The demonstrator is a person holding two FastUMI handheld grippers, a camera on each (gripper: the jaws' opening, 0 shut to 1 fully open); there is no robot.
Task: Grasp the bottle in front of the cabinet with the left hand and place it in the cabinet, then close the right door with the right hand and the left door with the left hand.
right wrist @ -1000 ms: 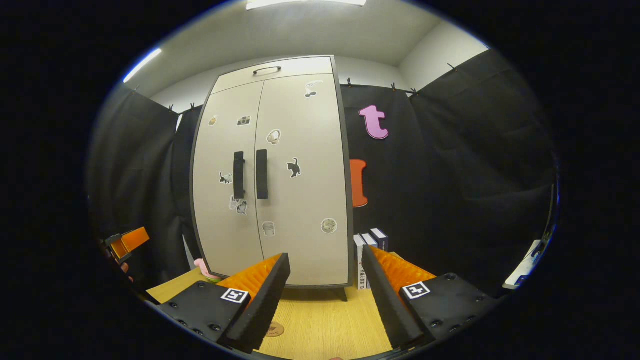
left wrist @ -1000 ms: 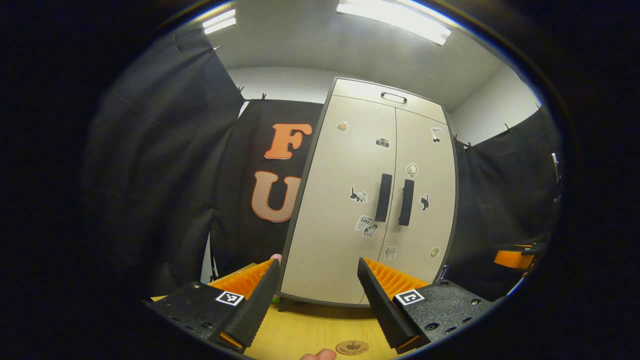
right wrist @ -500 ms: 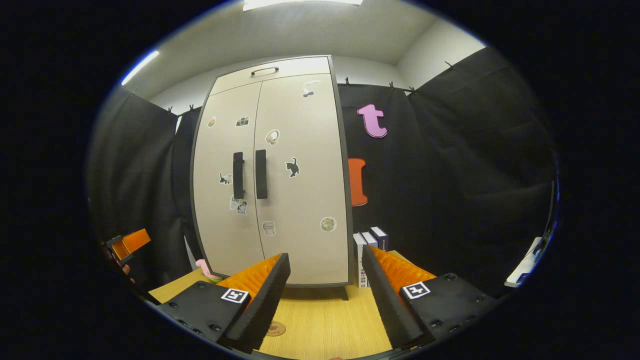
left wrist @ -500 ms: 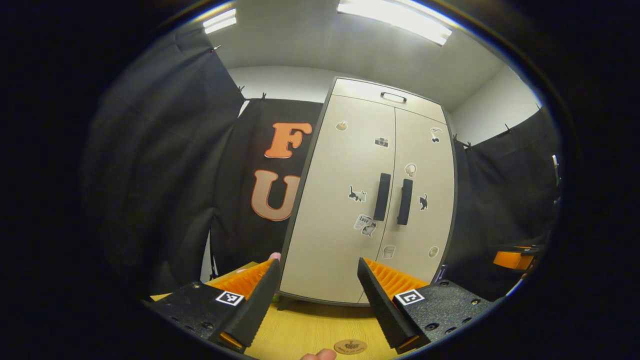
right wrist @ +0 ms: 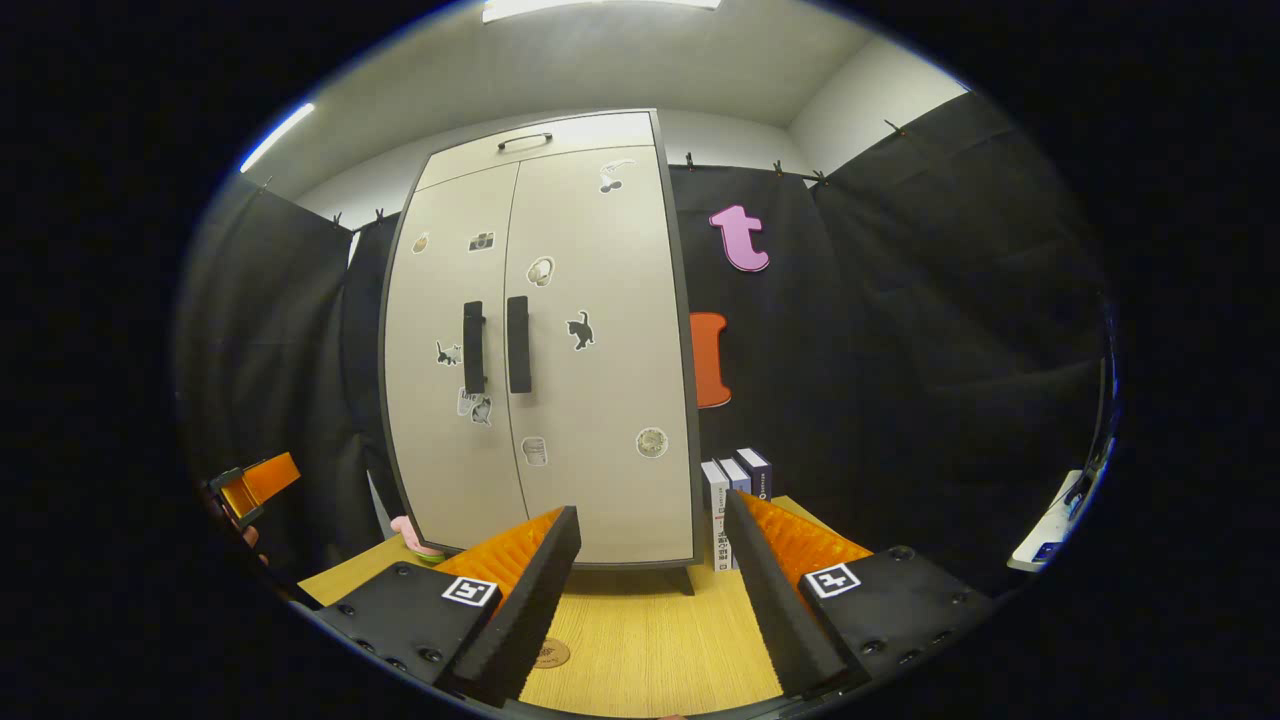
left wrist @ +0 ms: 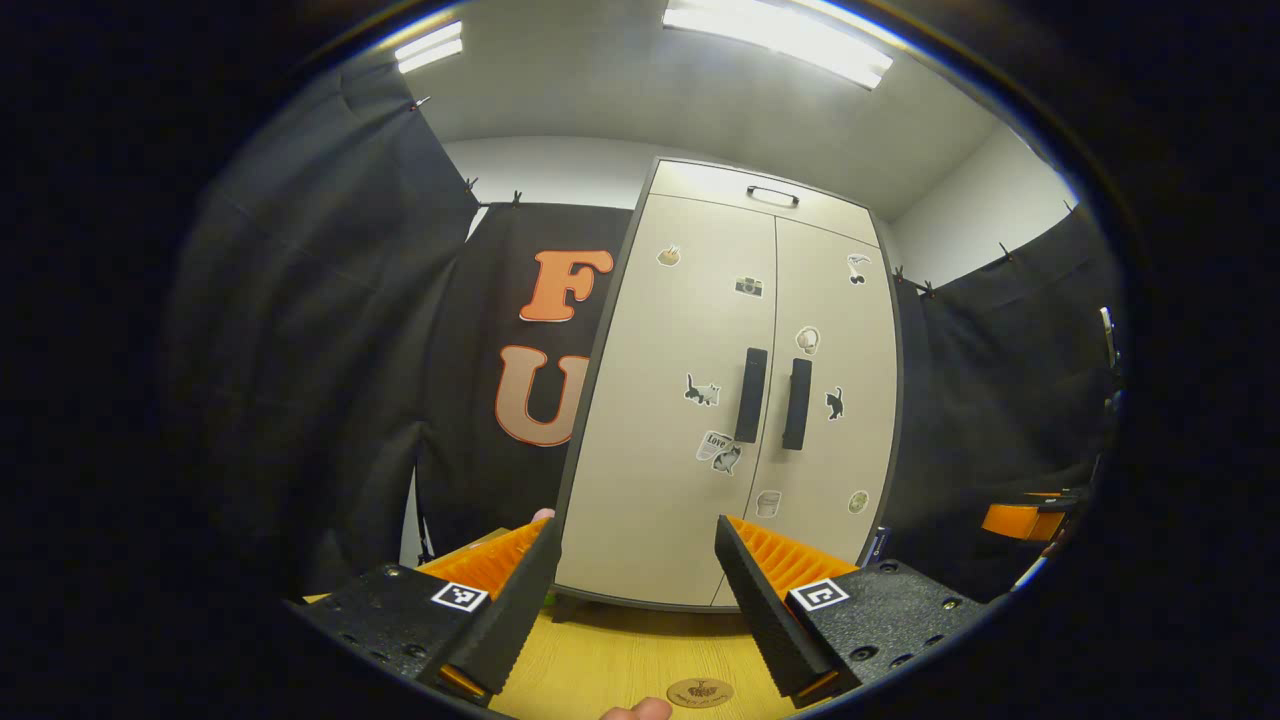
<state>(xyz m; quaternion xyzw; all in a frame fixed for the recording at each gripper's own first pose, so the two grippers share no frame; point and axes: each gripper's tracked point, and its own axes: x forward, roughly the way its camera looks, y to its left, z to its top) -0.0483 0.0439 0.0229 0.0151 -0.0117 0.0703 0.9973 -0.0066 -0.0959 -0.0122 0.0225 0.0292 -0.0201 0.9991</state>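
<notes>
— Left gripper view: left gripper (left wrist: 637,610), fingers apart, holding nothing, faces the cabinet (left wrist: 735,400). Both doors look shut. Any risk?

— Little; a careless swing could knock a door open again.

— Right gripper view?

— Right gripper (right wrist: 650,600), fingers apart too, over the surface (right wrist: 640,650). Pale cabinet, dark handles, stickers. Bottle presumably inside; I can't tell.

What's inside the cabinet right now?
Cannot tell: both cabinet doors are shut, handles side by side, so the interior is hidden. Left gripper and right gripper are open, empty.
</notes>
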